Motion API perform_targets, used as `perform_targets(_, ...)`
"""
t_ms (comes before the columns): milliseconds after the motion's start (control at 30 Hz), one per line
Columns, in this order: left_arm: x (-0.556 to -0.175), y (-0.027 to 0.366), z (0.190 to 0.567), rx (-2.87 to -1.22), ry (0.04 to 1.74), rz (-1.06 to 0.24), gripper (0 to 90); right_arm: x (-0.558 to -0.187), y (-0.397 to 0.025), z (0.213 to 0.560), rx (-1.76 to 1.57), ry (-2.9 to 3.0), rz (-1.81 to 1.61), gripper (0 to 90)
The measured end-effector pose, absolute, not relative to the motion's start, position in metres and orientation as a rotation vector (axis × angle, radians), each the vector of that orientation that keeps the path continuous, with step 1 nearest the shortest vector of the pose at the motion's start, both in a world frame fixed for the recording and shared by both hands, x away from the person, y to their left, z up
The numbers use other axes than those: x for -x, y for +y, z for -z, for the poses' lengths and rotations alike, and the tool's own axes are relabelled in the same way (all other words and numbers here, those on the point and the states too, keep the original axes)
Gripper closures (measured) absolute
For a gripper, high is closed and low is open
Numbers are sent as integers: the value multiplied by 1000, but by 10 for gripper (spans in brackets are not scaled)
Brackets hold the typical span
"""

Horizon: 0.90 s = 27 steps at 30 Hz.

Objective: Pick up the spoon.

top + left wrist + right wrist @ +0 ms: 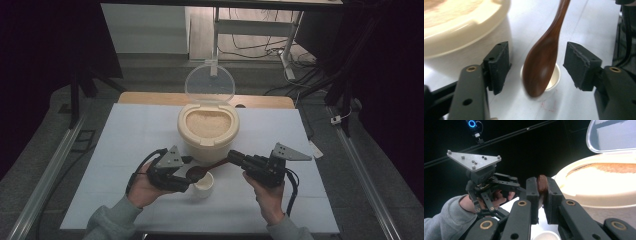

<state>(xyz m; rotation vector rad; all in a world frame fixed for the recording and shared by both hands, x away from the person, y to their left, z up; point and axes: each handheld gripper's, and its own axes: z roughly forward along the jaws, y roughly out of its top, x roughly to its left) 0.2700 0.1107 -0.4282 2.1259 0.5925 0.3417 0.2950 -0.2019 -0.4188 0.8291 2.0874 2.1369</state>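
Spoon (541, 62), dark glossy wood, clamped in right claw (541, 195) over small white cup (554, 80).

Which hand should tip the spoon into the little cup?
The right gripper, probably. It already clamps the spoon by its handle, with the bowl above the cup. The left gripper is open around the cup, holding nothing.

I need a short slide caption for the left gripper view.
Open left gripper flanks a wooden spoon over a small white cup, beside the rice container.
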Motion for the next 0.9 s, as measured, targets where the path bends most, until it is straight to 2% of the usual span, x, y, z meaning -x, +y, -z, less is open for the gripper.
perform_targets(500,-252,190,481,-2061,893,-383,274,-298,-226,408,-832,2008,-2131,831)
perform_targets(900,-245,225,510,-2033,1023,-397,258,-299,-240,401,-847,1945,-2145,831)
